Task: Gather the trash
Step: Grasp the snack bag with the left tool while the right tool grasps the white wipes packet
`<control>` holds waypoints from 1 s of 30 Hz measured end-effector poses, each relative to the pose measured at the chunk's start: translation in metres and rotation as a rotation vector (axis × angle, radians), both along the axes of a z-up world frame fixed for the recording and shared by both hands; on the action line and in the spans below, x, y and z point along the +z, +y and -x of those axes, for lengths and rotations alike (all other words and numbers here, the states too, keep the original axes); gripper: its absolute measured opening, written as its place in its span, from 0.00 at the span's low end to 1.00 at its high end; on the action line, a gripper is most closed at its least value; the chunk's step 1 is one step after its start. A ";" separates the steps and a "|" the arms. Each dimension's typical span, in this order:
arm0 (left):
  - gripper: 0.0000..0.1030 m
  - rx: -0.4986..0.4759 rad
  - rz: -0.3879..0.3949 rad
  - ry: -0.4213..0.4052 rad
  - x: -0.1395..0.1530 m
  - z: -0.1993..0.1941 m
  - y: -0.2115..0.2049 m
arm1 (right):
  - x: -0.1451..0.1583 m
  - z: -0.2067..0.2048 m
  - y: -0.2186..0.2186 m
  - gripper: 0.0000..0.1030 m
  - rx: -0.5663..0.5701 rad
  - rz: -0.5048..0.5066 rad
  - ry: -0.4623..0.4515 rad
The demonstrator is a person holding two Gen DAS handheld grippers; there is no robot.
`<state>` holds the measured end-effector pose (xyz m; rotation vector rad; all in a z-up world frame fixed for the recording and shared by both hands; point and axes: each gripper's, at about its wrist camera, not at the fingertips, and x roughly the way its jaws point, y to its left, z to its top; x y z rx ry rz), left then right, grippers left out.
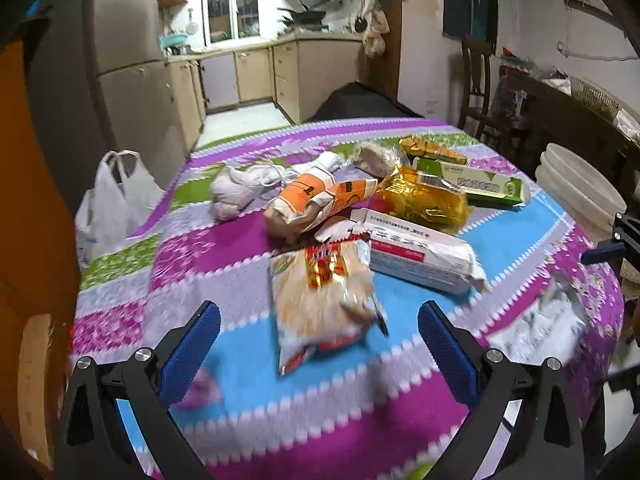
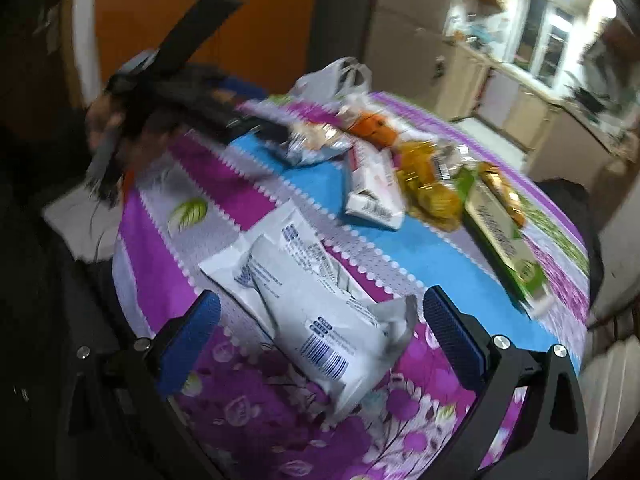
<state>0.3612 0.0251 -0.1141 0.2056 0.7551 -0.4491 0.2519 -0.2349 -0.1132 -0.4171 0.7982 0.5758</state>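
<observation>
In the left wrist view my left gripper [image 1: 320,344] is open, and its blue pads [image 1: 200,344] flank a blurred orange-and-white snack packet [image 1: 324,300] lying on the patchwork tablecloth [image 1: 224,256]. Behind it lie a white medicine box [image 1: 416,256], an orange-and-white paper bag [image 1: 316,200], a gold foil wrapper [image 1: 424,200], a green box [image 1: 476,182] and crumpled tissue [image 1: 236,192]. My right gripper [image 2: 324,340] is open around a white wrapper with blue print [image 2: 320,312], without touching it. The left gripper [image 2: 260,128] shows far left there, near the snack packet [image 2: 316,144].
A white plastic bag [image 1: 112,200] stands at the table's left edge, also seen as the plastic bag [image 2: 336,76] from the right. Stacked white tubs [image 1: 576,188] sit beyond the right edge, with a wooden chair [image 1: 476,80] behind. Kitchen cabinets [image 1: 256,76] lie beyond the table.
</observation>
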 end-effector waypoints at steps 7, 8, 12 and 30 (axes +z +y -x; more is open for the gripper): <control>0.95 -0.019 -0.009 0.097 -0.019 -0.039 -0.007 | -0.006 -0.021 0.014 0.95 0.249 0.078 0.158; 0.95 -0.024 -0.009 0.100 -0.020 -0.040 -0.008 | -0.007 -0.023 0.016 0.95 0.271 0.094 0.173; 0.95 -0.048 -0.017 0.102 -0.025 -0.044 -0.013 | -0.014 -0.029 0.024 0.95 0.369 0.201 0.246; 0.61 -0.078 -0.042 0.080 -0.038 -0.032 -0.025 | -0.025 -0.009 0.019 0.42 0.168 0.127 0.252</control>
